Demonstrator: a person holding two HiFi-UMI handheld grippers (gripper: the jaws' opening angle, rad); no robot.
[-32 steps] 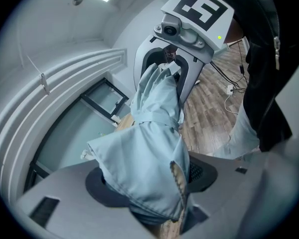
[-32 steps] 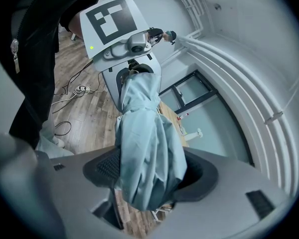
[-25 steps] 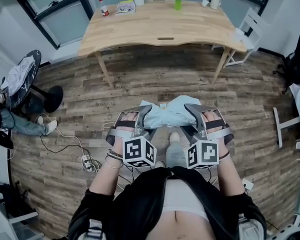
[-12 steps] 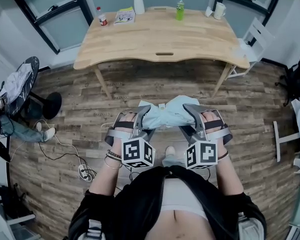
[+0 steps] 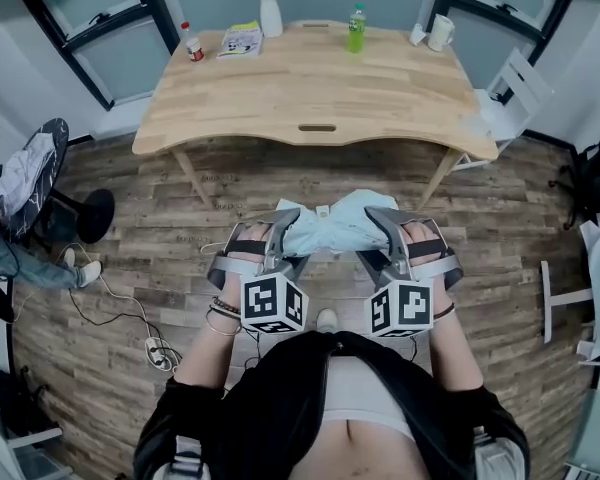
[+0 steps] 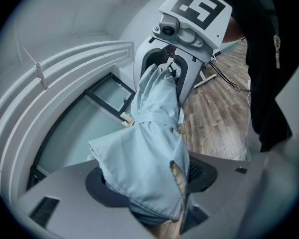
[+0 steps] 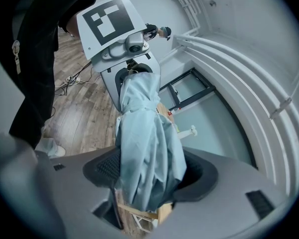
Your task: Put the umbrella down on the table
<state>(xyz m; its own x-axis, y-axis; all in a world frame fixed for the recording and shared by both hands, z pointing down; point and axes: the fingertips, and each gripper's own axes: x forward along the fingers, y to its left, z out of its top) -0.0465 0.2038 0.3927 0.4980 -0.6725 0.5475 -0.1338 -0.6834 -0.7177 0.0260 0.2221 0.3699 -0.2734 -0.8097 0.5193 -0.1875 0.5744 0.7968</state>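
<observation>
Two tools grip the umbrella [image 5: 335, 226]: left gripper [image 5: 272, 236] and right gripper [image 5: 405, 233] each clamp one end, holding it level over the floor [image 5: 280, 183], short of the table [image 5: 310, 83]. Keep it level, clear the near edge, lower onto bare wood, then release. Bottle [image 5: 356, 28], vase [image 5: 270, 8], booklet [image 5: 240, 40] and mug [image 5: 440, 32] line the far edge, out of the way.

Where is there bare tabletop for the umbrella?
The table is bare across its middle and near edge, likely room enough for the umbrella. Only the far edge is crowded: red-capped bottle, booklet, white spray bottle, green bottle, mug.
</observation>
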